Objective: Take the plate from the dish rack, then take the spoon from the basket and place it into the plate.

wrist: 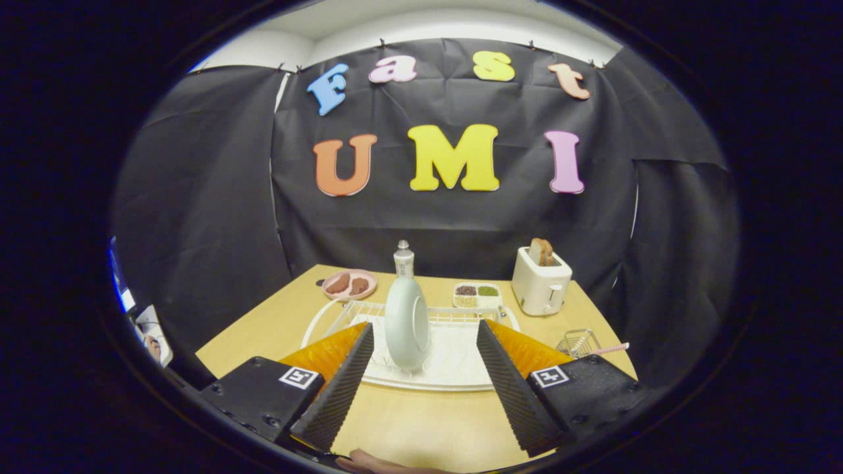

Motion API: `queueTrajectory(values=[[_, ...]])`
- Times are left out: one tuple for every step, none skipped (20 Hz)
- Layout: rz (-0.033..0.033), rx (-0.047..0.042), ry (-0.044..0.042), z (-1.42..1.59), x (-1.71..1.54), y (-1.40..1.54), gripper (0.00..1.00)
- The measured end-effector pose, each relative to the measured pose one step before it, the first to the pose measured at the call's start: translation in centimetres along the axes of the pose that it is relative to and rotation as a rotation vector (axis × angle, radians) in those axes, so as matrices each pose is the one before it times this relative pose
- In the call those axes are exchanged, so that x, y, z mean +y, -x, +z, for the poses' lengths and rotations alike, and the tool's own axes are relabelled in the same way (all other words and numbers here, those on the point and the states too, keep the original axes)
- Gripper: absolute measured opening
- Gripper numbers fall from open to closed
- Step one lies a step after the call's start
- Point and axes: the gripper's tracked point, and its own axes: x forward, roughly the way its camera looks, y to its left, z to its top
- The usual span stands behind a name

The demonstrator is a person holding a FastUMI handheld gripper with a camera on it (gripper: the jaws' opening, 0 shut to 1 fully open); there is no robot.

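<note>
The plate (406, 322) stands on edge in the dish rack (454, 368) at mid-bench, just ahead of the spread, empty fingers (421, 388) — likely rigid, glazed, slippery, breakable — best pinched across its upper rim.

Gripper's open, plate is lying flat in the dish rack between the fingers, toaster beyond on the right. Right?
Not quite. The gripper view shows the plate standing upright on its edge in the dish rack, not lying flat. The rest holds: the gripper is open, the plate between its fingers, the toaster beyond on the right.
</note>
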Motion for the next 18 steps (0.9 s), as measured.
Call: queueTrajectory(values=[[0.00883, 0.04740, -0.02268, 0.907, 0.767, -1.424, 1.00], [0.02032, 0.04439, -0.01304, 0.857, 0.831, -1.273, 1.00], [0.00688, 0.03907, -0.01518, 1.163, 0.700, -1.301, 1.00], [0.00207, 0.04602, 0.00556, 0.551, 0.405, -1.196, 0.99], [-0.00106, 0.04414, 0.00512, 0.907, 0.378, -1.538, 0.95], [0.00457, 0.05784, 0.01322, 0.216, 0.624, -1.302, 0.93], [0.00583, 0.07822, 0.01385, -0.111, 0.606, -1.498, 0.90], [-0.00804, 0.06893, -0.00128, 0.011, 0.349, -1.311, 0.89], [-0.02166, 0.07093, -0.01073, 0.043, 0.014, -1.122, 0.88], [-0.01357, 0.04691, -0.01515, 0.506, 0.330, -0.865, 0.87], [-0.02114, 0.03220, -0.00388, 0.636, 0.062, -0.812, 0.86], [-0.04201, 0.02913, 0.00120, 0.549, -0.418, -0.486, 0.85], [-0.04693, 0.01721, 0.00383, 0.631, -0.531, -0.290, 0.79], [-0.05178, 0.01014, -0.00128, 0.616, -0.399, -0.408, 0.72], [-0.03363, 0.01036, 0.00491, 0.446, 0.032, -0.369, 0.66], [-0.01836, 0.01728, 0.00252, 0.431, 0.083, -0.315, 0.64], [-0.02243, 0.02649, -0.00256, -0.131, 0.102, -0.297, 0.61], [-0.01670, 0.01703, -0.00420, 0.205, 0.174, -0.400, 0.59]])
